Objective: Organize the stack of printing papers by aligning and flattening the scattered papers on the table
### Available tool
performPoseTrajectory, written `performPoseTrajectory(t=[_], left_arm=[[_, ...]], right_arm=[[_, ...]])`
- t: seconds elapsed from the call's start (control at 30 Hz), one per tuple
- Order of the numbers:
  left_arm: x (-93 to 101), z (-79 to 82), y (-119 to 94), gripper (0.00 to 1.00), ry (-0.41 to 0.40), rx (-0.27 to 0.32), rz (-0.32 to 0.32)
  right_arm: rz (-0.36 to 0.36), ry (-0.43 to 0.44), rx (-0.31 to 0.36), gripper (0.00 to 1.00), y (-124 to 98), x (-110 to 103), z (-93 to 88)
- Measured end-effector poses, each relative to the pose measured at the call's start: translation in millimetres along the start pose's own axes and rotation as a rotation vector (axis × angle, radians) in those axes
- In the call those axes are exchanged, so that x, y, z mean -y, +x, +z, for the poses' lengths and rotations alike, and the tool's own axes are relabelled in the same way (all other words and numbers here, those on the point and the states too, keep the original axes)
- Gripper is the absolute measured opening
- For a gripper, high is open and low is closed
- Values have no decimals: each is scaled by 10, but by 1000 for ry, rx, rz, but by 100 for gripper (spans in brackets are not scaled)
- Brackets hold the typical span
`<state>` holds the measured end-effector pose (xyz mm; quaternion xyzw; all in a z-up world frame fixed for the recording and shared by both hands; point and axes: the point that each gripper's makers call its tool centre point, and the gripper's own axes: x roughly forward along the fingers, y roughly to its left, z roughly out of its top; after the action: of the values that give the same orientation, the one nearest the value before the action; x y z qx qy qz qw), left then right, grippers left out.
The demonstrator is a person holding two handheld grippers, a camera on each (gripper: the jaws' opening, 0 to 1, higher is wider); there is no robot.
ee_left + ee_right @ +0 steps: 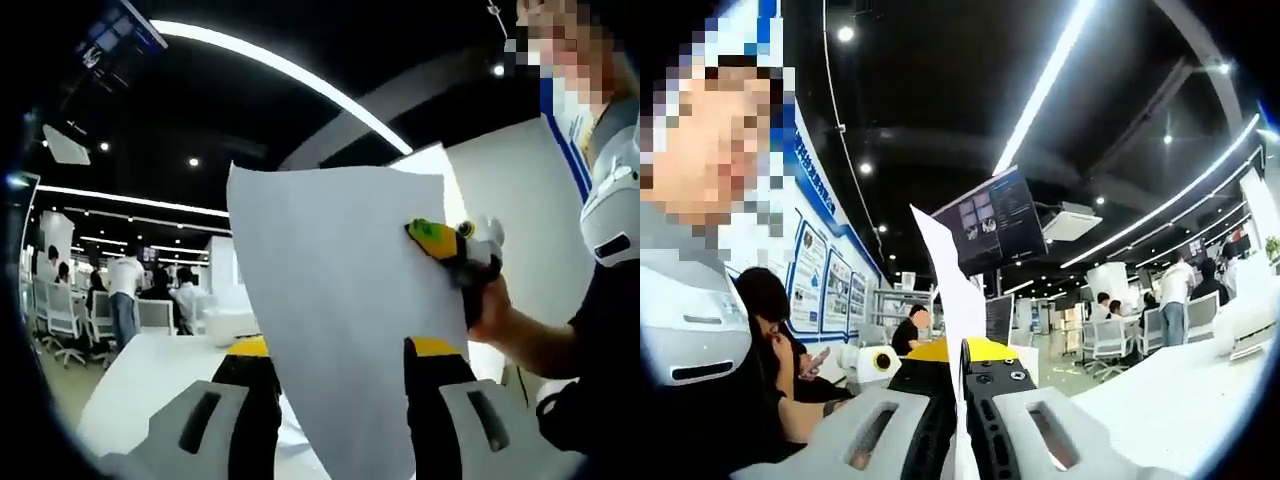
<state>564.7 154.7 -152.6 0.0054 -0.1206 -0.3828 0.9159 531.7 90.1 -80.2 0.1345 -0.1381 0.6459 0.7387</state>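
A white stack of printing papers [330, 300] stands upright in the air, face-on in the left gripper view. My left gripper [342, 347] is open, its yellow-tipped jaws wide apart on either side of the papers' lower part. My right gripper [440, 238] comes in from the right and pinches the papers' right edge. In the right gripper view the papers [945, 270] show edge-on as a thin white blade rising from between the jaws of my right gripper [960, 352], which is shut on them.
A white table [140, 380] lies below and stretches to the right [1170, 400]. The person's arm [530, 340] reaches in from the right. Seated people [780, 340] and office chairs [60, 315] stand around, and a monitor [990, 220] hangs overhead.
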Motion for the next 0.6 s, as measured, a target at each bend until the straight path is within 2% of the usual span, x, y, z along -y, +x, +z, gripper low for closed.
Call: performPoseTrajectory(t=[0.07, 0.23, 0.6], left_arm=[[-2, -16, -1, 41, 14, -6, 3], [-9, 3, -5, 37, 16, 8, 9], [-56, 43, -35, 31, 17, 29, 26]], right_arm=[[0, 0, 1, 0, -15, 12, -16], [24, -9, 6, 0, -44, 6, -53], [22, -21, -1, 0, -68, 69, -129]])
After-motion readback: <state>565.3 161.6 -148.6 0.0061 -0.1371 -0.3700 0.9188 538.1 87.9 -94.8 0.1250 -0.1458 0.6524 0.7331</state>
